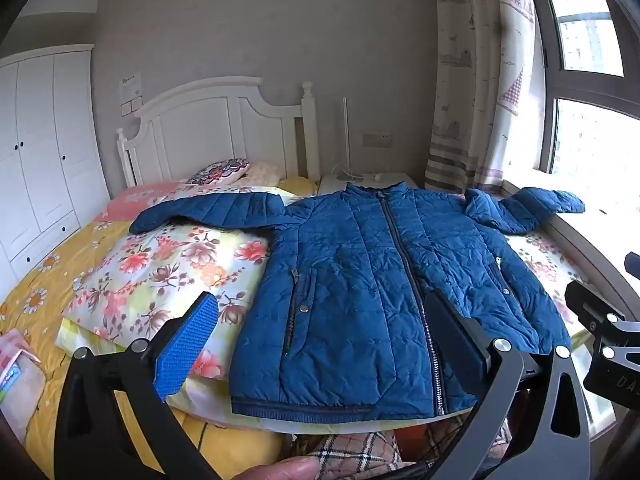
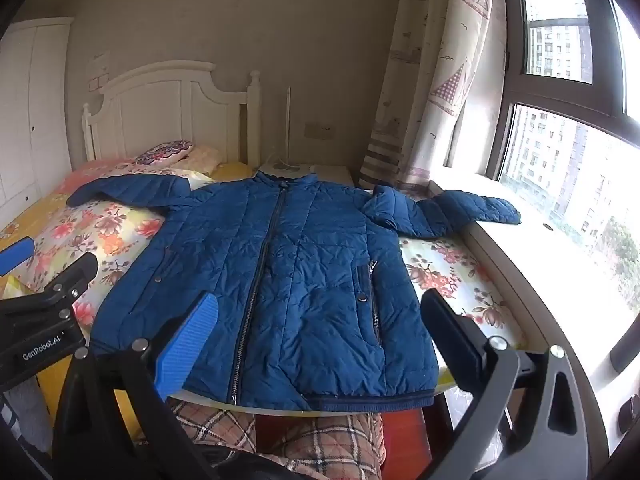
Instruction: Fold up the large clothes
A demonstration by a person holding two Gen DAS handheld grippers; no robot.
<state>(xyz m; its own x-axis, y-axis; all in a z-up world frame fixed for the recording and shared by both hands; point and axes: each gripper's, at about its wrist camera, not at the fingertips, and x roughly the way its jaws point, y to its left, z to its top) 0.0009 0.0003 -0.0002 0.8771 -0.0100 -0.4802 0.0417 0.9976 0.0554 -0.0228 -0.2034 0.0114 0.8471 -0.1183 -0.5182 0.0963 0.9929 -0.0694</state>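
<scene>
**Two open grippers above a blue jacket spread on the bed**

Two grippers hang side by side over the near edge of a bed, both tilted downward and both with fingers spread wide, nothing between them.

Furthest left of the left gripper [image 1: 320, 340] stands a white wardrobe [image 1: 40, 152], with a yellow flowered sheet [image 1: 36, 300] on the bed below it. Ahead and left of the gripper's blue pad [image 1: 188, 344] lies a floral pillow [image 1: 160, 272]; the jacket's left sleeve [image 1: 208, 208] stretches across the top of it. Beyond that, small cushions [image 1: 220, 170] rest against the white headboard [image 1: 212, 128].

Straight ahead of the left gripper is the blue quilted jacket [image 1: 360, 280] — face up, zipped, collar pointing away toward the headboard, hem nearest the grippers. From the left wrist view the gripper's open fingers frame the jacket's lower left half, the blue pad over the pillow edge and the dark finger [image 1: 456, 332] over the zip line. Neither touches the cloth as far as can be told.

From the right wrist view the right gripper [image 2: 320, 340] is centred on the jacket [image 2: 280, 280], its blue pad [image 2: 188, 344] over the lower left front and its dark finger [image 2: 452, 340] just off the right hem, above the floral bedding [image 2: 452, 276].

Further right, the other sleeve [image 2: 460, 210] bends at the elbow and its cuff lies on the window sill [image 2: 520, 264]. A patterned curtain [image 2: 432, 80] hangs behind it, beside the window [image 2: 560, 140].

At the bottom of both views, below the grippers — a plaid garment [image 2: 320, 440] worn by the person.
</scene>
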